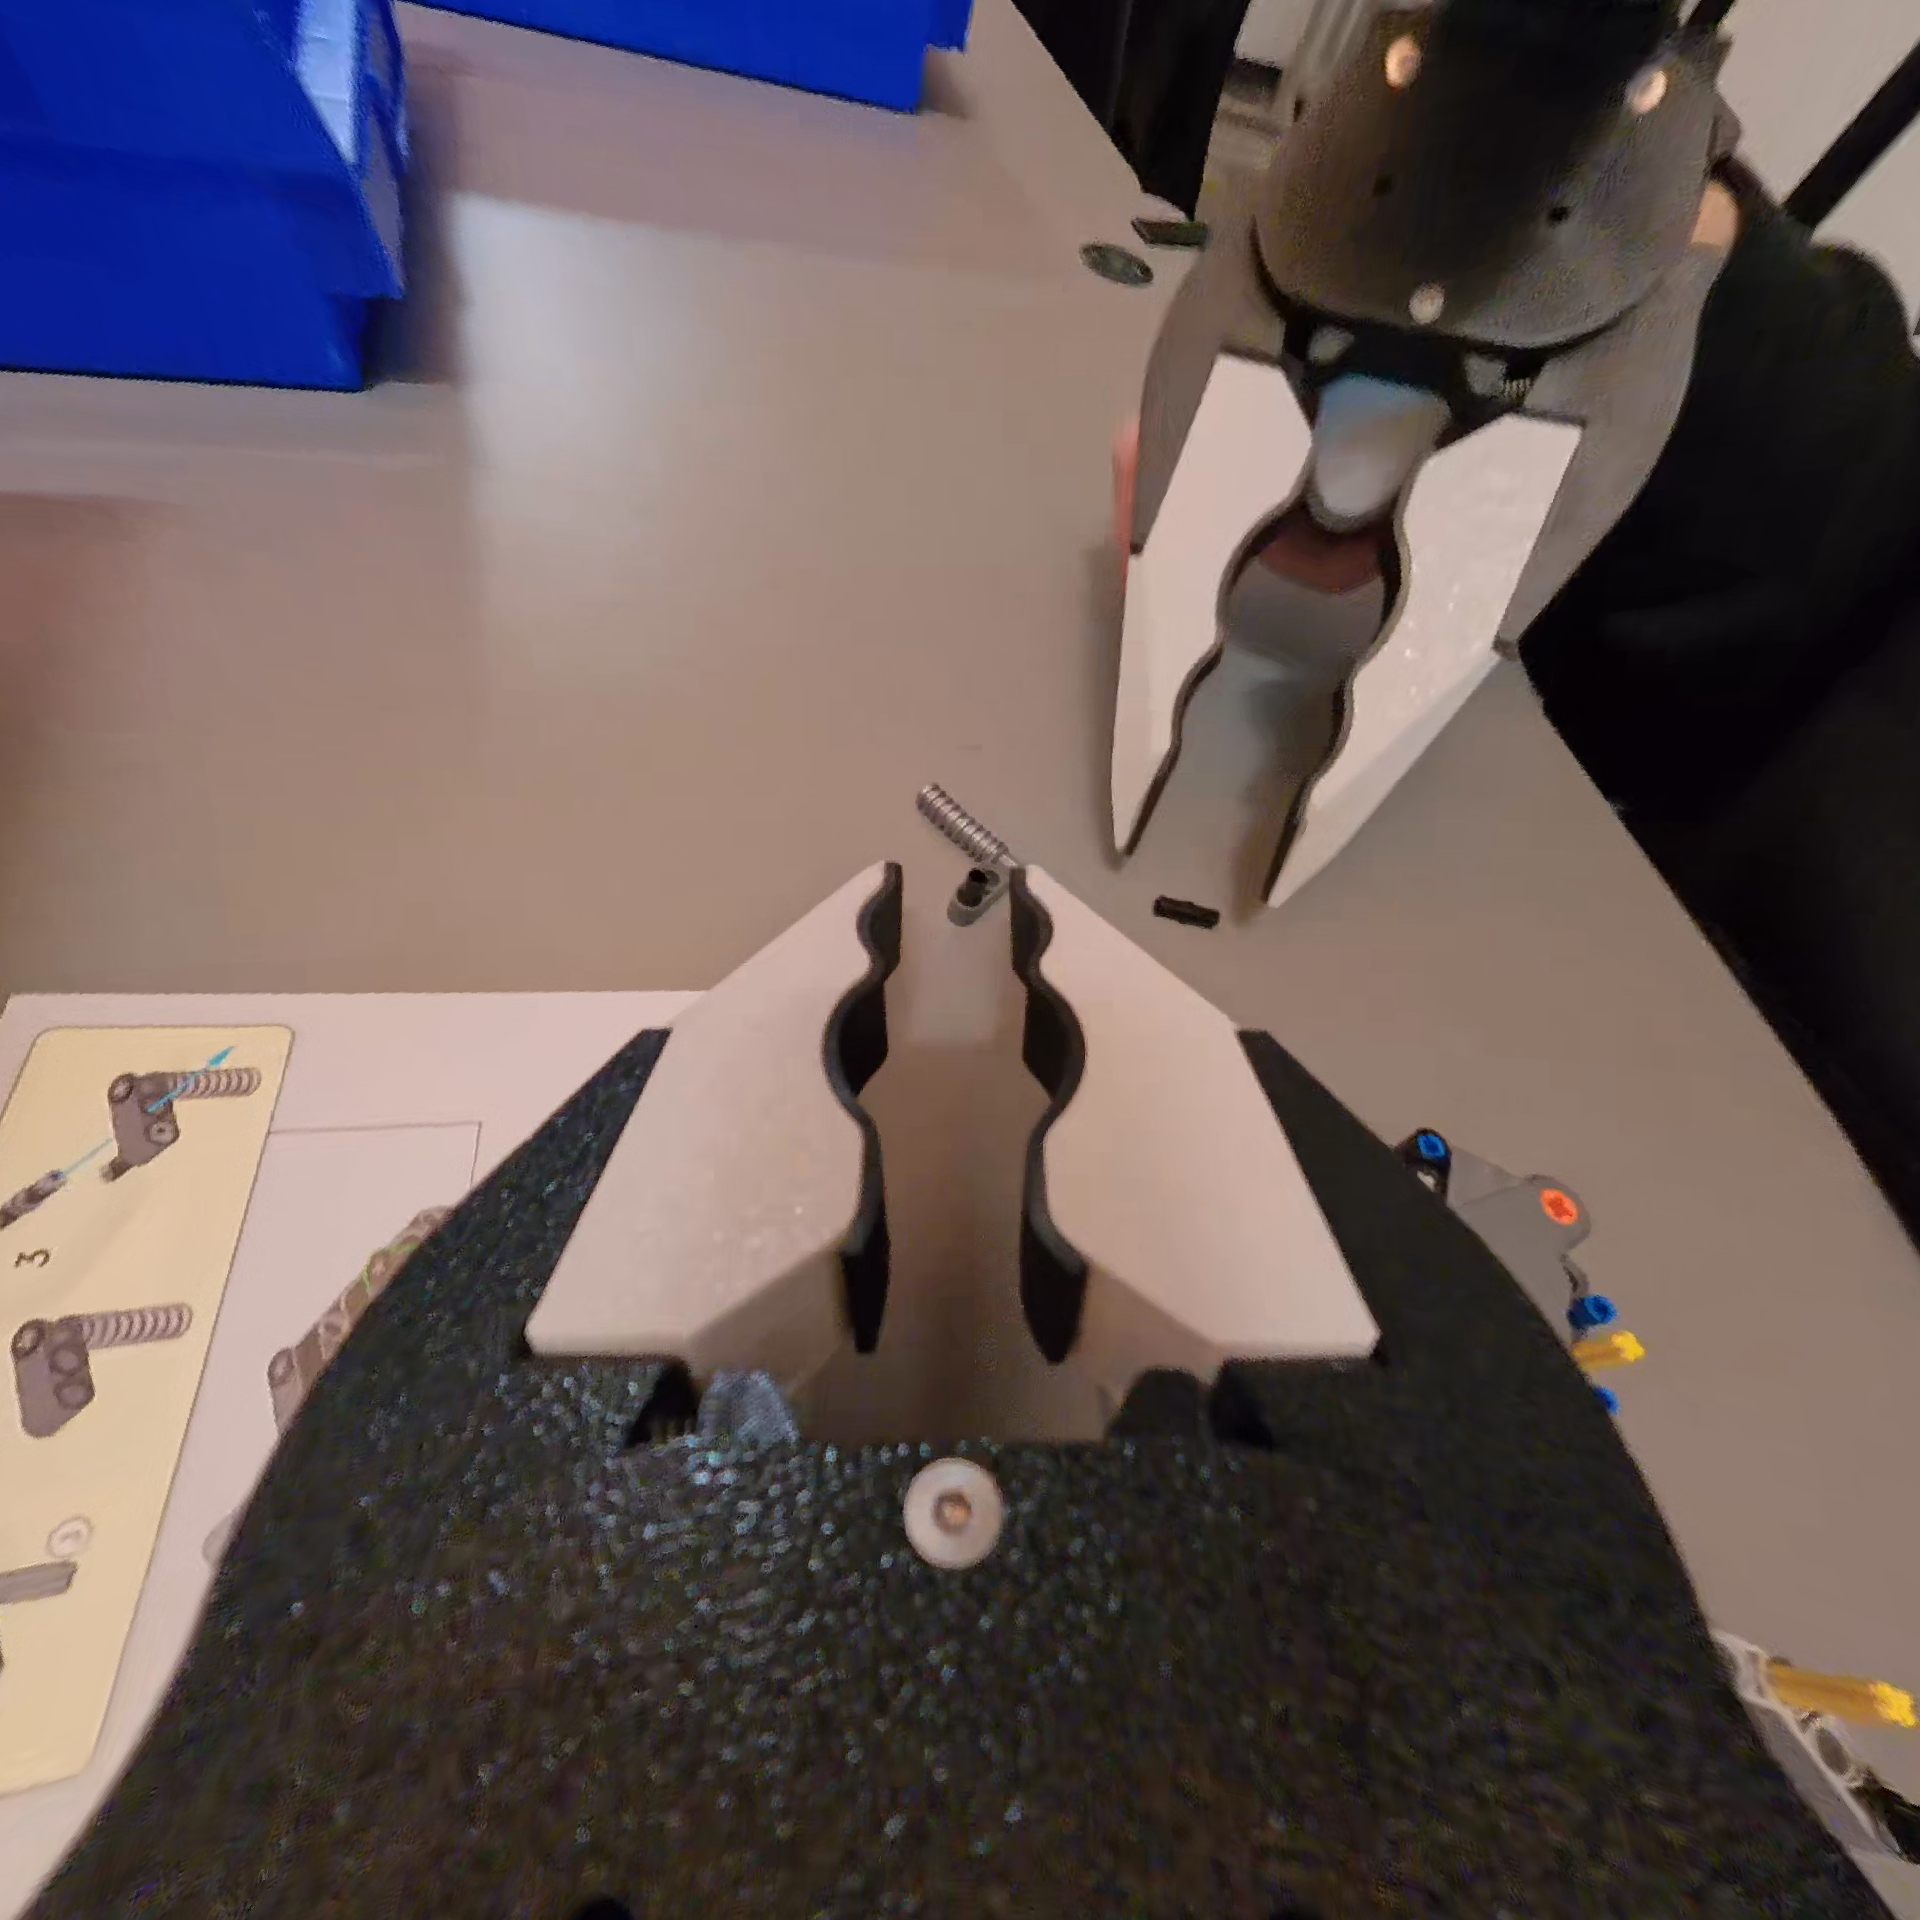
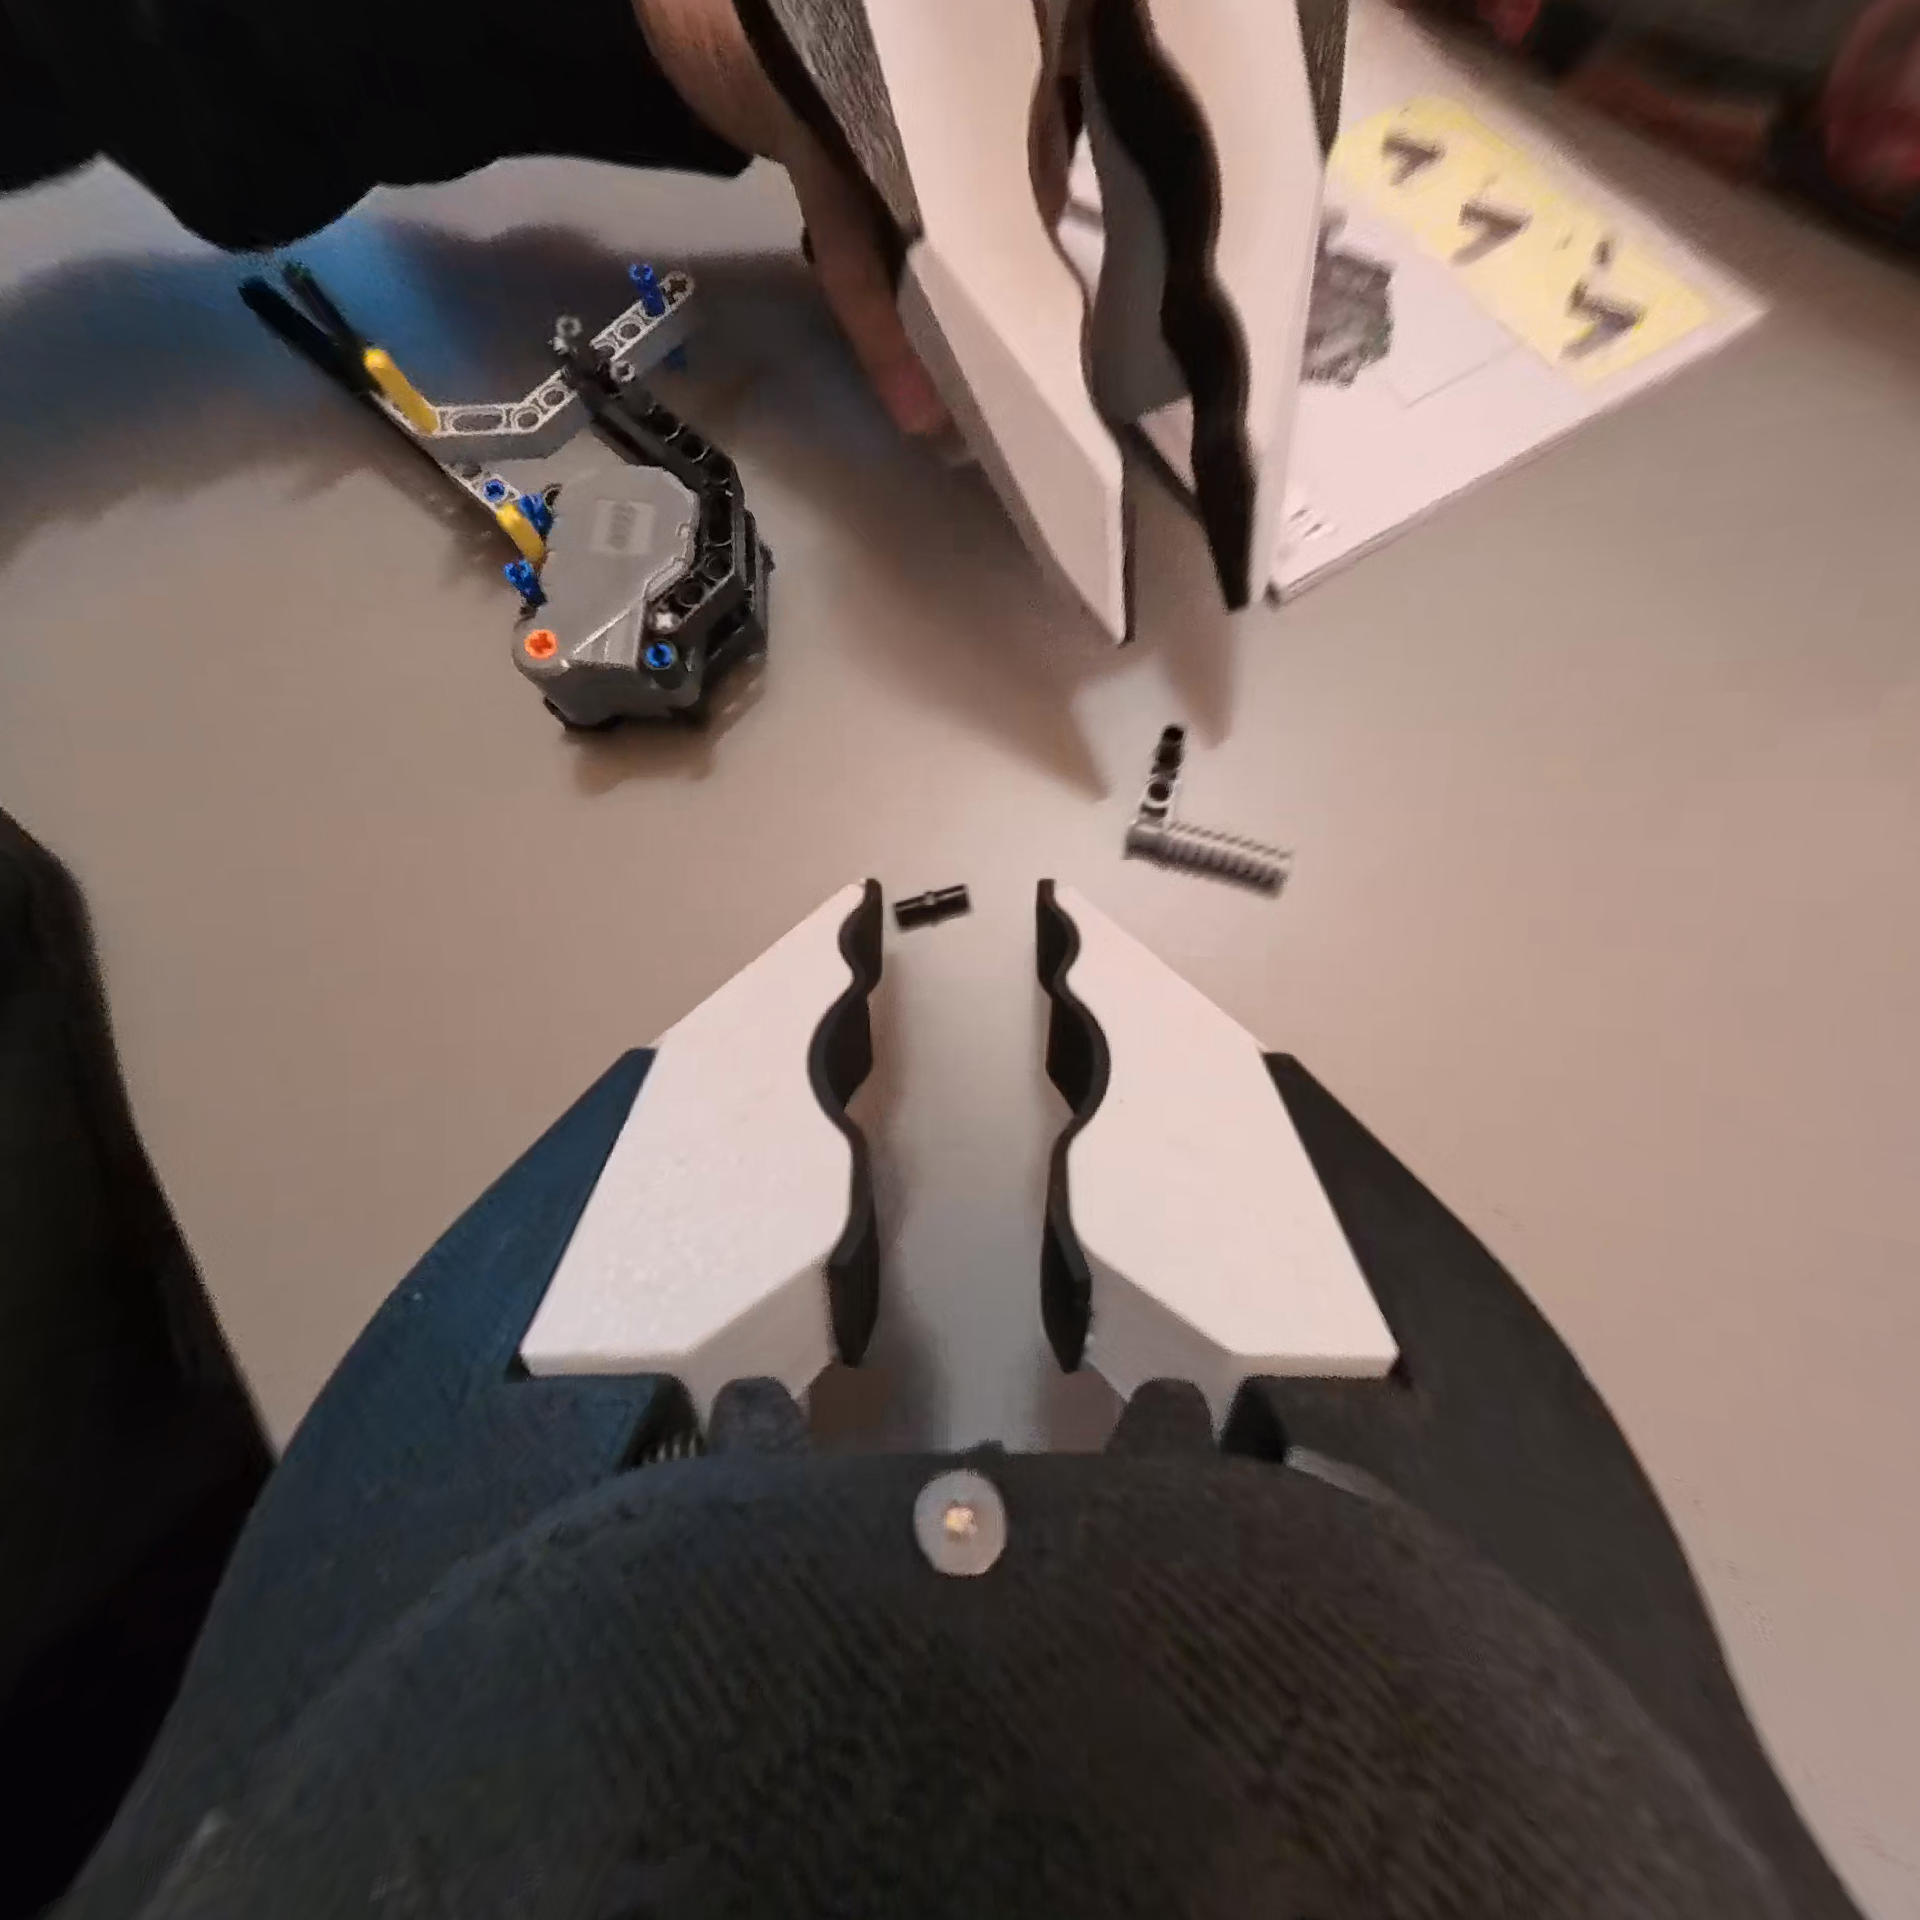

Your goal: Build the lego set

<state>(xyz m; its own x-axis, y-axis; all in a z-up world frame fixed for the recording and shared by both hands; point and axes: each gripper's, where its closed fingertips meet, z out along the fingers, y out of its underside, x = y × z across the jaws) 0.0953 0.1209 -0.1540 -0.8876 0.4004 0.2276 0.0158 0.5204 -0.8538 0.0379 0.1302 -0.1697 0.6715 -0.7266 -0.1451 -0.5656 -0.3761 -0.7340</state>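
Black, a short pin (image 2: pixel 932 903) is lying on the bare table (image 2: pixel 1558 1039) right at the right gripper (image 2: pixel 951 896), whose fingers are standing moderately apart and gripping nothing; the pin is sitting just ahead of the gap, toward the left fingertip, not yet between the pads as far as I can tell. A little beyond and to the right, a small grey piece (image 2: pixel 1195 831) is resting flat: a block with a ribbed worm-like shaft sticking out sideways. The left gripper (image 1: pixel 956 878) is hanging just over that piece, parted narrowly and holding nothing, though its right fingertip is looking very close to the block; whether it is touching I cannot tell.

Farther left in the right wrist view, a half-built model (image 2: pixel 613 540) is lying well apart from the small parts: a grey motor-like body with an orange hub, a black curved beam, light grey beams, blue pins and yellow axles. Farthest off, toward the table's far side, the instruction sheet (image 2: pixel 1455 343) is lying open, and blue bins (image 1: pixel 177 197) are sitting at the far left corner in the left wrist view.

Judging by this, the main body is partly done, while the small shaft sub-assembly is waiting for the pin and is not yet joined to the model. Much seems left.
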